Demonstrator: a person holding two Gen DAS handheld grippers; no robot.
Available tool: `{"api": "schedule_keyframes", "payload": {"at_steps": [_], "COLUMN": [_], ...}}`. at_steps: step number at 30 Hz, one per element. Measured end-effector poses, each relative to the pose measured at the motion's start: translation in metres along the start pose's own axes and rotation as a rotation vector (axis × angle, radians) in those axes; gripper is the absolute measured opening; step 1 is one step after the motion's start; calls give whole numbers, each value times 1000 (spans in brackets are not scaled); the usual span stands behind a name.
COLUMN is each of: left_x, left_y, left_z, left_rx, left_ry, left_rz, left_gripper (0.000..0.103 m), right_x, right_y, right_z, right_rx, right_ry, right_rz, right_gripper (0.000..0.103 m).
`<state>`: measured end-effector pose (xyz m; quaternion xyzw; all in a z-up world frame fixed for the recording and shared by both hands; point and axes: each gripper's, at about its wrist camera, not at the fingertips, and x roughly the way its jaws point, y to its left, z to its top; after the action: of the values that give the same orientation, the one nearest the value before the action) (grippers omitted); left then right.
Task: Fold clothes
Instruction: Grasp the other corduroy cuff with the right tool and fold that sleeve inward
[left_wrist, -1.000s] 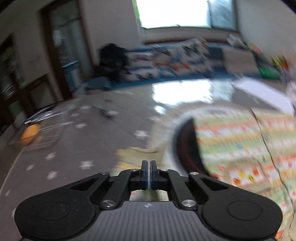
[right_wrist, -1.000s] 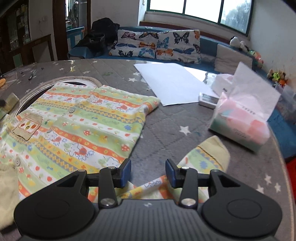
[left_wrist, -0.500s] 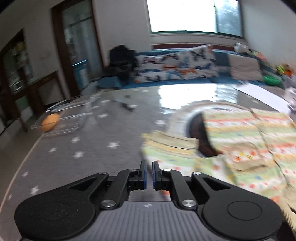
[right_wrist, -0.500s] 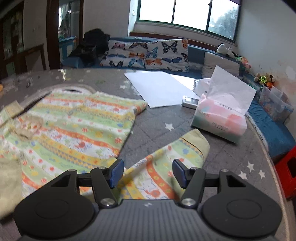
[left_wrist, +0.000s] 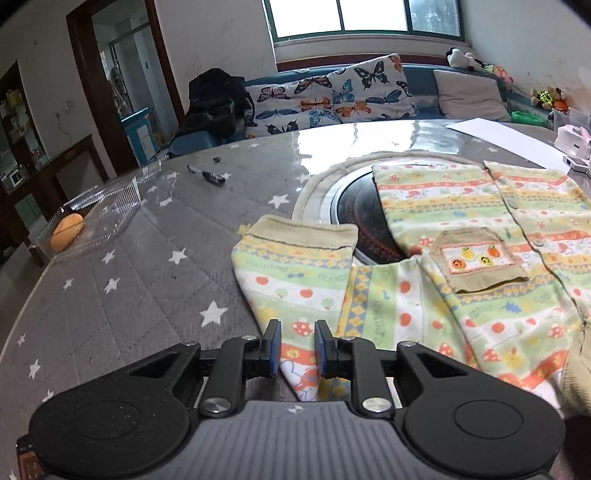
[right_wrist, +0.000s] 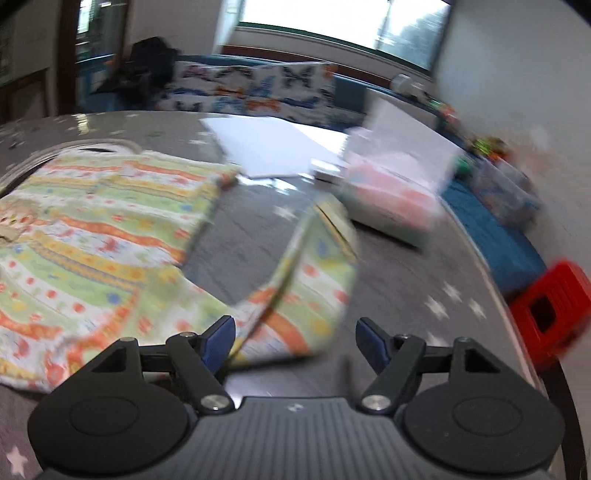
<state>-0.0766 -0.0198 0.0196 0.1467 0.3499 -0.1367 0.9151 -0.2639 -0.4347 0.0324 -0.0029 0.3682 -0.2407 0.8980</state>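
Both claws are sitting open over the striped shirt spread flat on the counter: left claw slightly parted over the left sleeve, right claw gaping at the right sleeve, so pinching near each cuff before folding inward is looking best.

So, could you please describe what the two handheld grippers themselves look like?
Both look identical: the left gripper and right gripper have matte black linkage arms with silver screws, blue pads on the fingertips, two round black discs, and a grey ribbed body bearing a small white logo. No cables or sleeves show.
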Motion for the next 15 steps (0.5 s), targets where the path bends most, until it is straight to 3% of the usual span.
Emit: {"api": "schedule_keyframes", "payload": {"at_steps": [7,11,14,15], "left_x": [-1,-1,-1,-1], "left_y": [2,1,2,2], "left_z": [-2,-2,-2,-3], "left_rx": [8,6,-3,-7], "left_ry": [-7,-7,-6,-6], "left_rz": [10,16,17,16], "left_gripper": [27,28,29,29], "right_x": [-9,2,10,12], "right_y": [-21,-10,-1,2], "right_z": [-20,1,16,21], "right_rx": [57,40,27,22], "right_ry": [6,-9,-21,-24], "right_rz": [-113,-48,1,17], "right_gripper": [74,74,70,64]}}
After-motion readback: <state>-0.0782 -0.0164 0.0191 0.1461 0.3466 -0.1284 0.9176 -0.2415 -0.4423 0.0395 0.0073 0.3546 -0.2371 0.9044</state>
